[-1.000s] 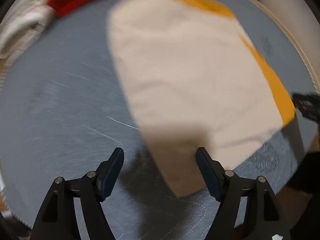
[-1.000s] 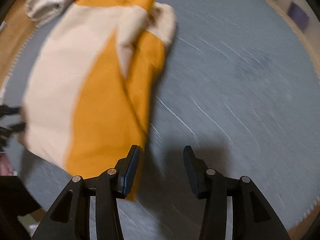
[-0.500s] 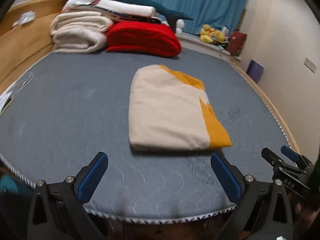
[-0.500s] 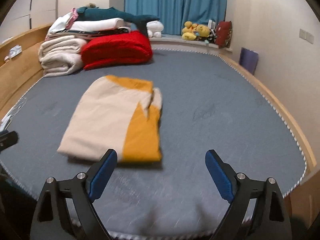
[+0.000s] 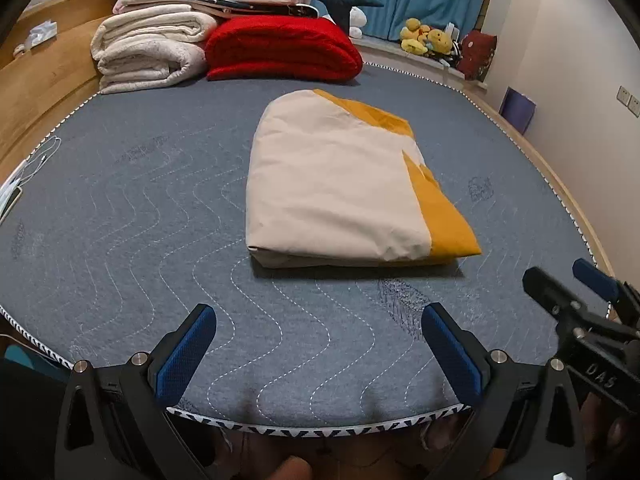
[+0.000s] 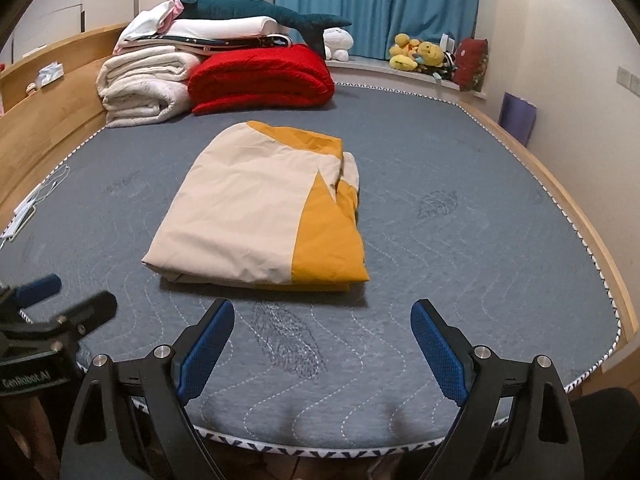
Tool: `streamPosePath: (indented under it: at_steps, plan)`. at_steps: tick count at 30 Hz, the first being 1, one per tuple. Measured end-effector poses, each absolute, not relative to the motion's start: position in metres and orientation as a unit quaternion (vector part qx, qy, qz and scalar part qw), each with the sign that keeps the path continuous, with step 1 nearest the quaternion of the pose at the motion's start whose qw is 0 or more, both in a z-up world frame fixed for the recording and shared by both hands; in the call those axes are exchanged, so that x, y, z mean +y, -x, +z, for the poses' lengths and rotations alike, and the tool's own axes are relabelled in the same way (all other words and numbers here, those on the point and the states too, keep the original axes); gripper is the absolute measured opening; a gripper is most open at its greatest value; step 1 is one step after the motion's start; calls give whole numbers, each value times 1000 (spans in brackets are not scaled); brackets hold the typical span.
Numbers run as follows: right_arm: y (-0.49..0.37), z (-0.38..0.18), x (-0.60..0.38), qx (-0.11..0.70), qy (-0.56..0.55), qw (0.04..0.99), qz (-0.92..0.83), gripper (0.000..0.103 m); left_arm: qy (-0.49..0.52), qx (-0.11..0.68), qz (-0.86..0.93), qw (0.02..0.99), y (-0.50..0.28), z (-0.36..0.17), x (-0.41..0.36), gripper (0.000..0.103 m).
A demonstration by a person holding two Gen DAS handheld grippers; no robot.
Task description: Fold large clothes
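A cream and mustard-yellow garment (image 5: 340,192) lies folded into a thick rectangle in the middle of the grey quilted mattress (image 5: 120,208); it also shows in the right wrist view (image 6: 264,208). My left gripper (image 5: 320,344) is open and empty, held back over the mattress's near edge, well short of the garment. My right gripper (image 6: 320,340) is open and empty too, at the same near edge. The right gripper shows at the right of the left wrist view (image 5: 580,304), and the left gripper at the left of the right wrist view (image 6: 56,312).
Folded white blankets (image 5: 148,48) and a red blanket (image 5: 280,48) are stacked at the mattress's far end. A wooden bed frame (image 5: 44,76) runs along the left. A white cable (image 5: 36,160) lies at the left edge. Plush toys (image 6: 420,52) sit by the blue curtain (image 6: 380,4).
Both grippers have pulled back from right over the garment to the mattress's near edge and opened wider. The folded garment stays flat on the mattress.
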State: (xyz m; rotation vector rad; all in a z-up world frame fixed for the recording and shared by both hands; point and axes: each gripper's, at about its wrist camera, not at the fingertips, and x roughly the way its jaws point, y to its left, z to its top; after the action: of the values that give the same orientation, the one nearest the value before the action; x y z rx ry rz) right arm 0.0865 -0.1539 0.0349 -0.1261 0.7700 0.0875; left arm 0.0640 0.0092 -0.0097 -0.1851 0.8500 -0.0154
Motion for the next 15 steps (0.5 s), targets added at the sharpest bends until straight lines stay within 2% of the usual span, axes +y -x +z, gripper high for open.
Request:
streamPosePath:
  at_steps: [15]
  plan:
    - [-96, 27, -143, 373, 61, 924, 55, 90, 86, 394, -8, 915, -67, -9, 2, 102]
